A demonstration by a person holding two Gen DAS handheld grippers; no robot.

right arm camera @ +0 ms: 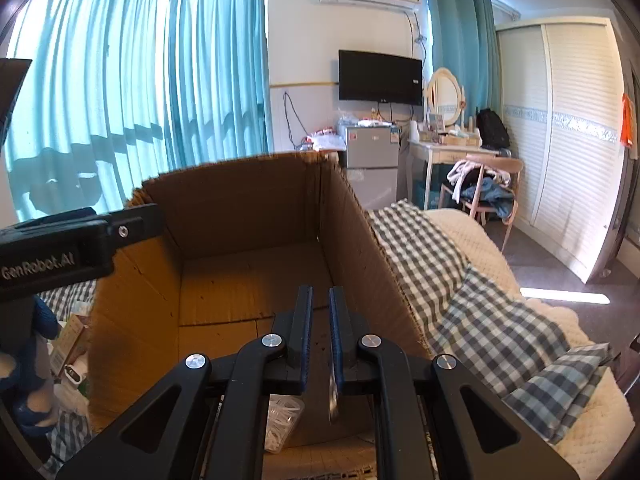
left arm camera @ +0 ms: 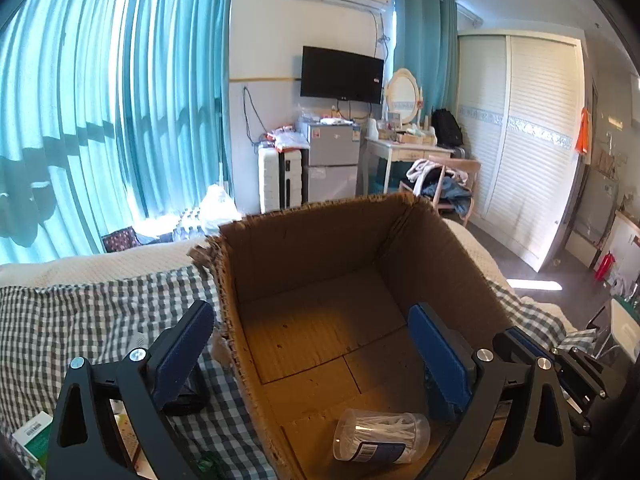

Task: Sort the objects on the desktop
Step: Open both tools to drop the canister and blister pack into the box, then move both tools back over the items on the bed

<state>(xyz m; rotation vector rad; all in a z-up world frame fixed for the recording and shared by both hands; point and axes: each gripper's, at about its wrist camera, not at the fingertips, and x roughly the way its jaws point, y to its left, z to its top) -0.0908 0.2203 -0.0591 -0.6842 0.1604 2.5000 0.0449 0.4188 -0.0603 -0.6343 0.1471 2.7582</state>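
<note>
Here, left gripper gapes empty over box; right gripper is clenched on a thin strip, which may slip.

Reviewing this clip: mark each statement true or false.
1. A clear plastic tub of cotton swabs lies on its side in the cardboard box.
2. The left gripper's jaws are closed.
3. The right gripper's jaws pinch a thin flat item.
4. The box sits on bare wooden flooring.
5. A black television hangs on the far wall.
1. True: the clear plastic tub of cotton swabs lies on its side on the floor of the brown cardboard box.
2. False: the left gripper stands wide open, with nothing between its pads.
3. True: the right gripper is shut on a thin flat shiny item; what it is cannot be told.
4. False: the box sits on grey-and-white checked cloth.
5. True: the black television is wall-mounted.
</note>
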